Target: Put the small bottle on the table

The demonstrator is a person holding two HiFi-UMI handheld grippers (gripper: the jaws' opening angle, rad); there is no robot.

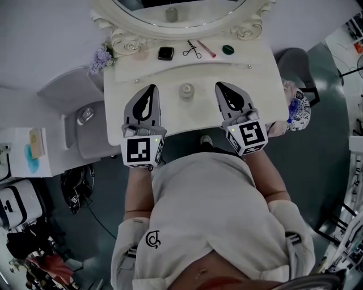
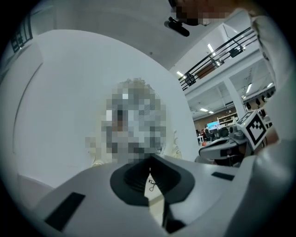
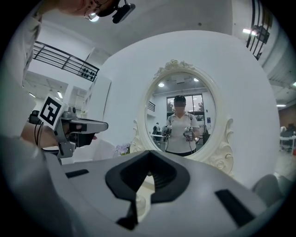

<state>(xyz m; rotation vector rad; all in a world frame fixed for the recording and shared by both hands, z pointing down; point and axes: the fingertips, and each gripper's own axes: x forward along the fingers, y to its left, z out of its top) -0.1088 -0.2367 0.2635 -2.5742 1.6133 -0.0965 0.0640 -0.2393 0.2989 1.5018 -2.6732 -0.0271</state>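
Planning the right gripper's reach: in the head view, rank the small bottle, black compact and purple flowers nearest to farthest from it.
1. Small clear glass bottle, just left of the right gripper.
2. Black square compact, farther back by the mirror.
3. Purple flower bunch, table's far-left corner.

The head view looks steeply down from above the person onto the counter (image 1: 258, 73) and oval mirror (image 1: 181, 14). Each gripper view rides low and faces that mirror from close. The right gripper view catches the left gripper (image 3: 99, 125) at its left, and the left gripper view catches the right gripper (image 2: 206, 149) at its right.
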